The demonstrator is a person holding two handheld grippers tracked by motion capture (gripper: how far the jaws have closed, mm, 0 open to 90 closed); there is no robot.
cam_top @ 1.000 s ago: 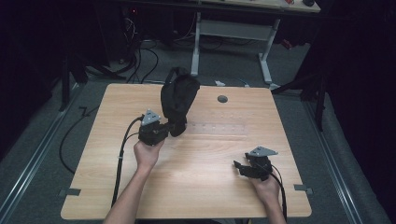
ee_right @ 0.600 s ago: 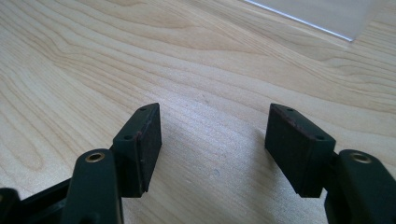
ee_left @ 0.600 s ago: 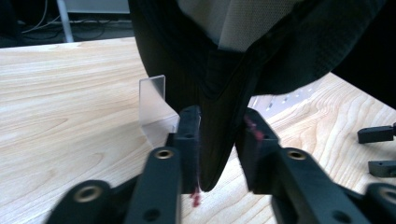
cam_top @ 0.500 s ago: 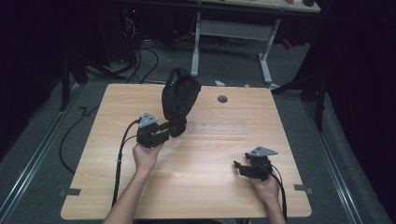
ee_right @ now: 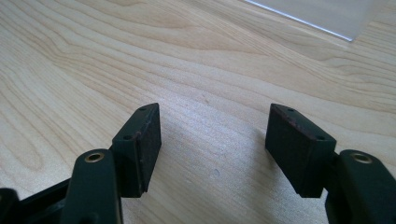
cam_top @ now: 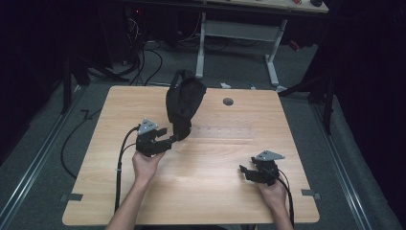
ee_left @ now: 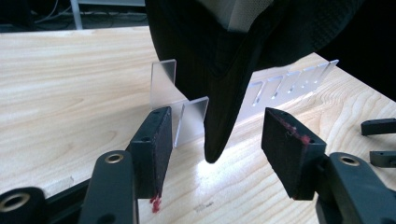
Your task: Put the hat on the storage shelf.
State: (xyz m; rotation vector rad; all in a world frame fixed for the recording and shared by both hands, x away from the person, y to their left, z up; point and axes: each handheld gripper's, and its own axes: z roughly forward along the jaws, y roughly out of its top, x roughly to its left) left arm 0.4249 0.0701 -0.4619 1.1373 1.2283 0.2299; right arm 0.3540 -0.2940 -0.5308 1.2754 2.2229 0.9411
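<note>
Black fabric cap [cam_top: 184,103] stands propped on a clear slotted rack [ee_left: 261,86] near the worktop's [cam_top: 210,191] far edge. Left gripper [ee_left: 212,140] is wide open, its jaws either side of the cap's lowest tip, gripping nothing. Right gripper [cam_top: 253,171] rests open and empty near the right front corner. Risk: a shallow pinch slipping off, or dragging the light rack over.

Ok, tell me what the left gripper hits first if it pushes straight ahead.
Most likely the black cap: its pointed lower edge hangs between the open jaws of the left gripper, with the clear slotted rack just behind. Depth is hard to judge.
</note>
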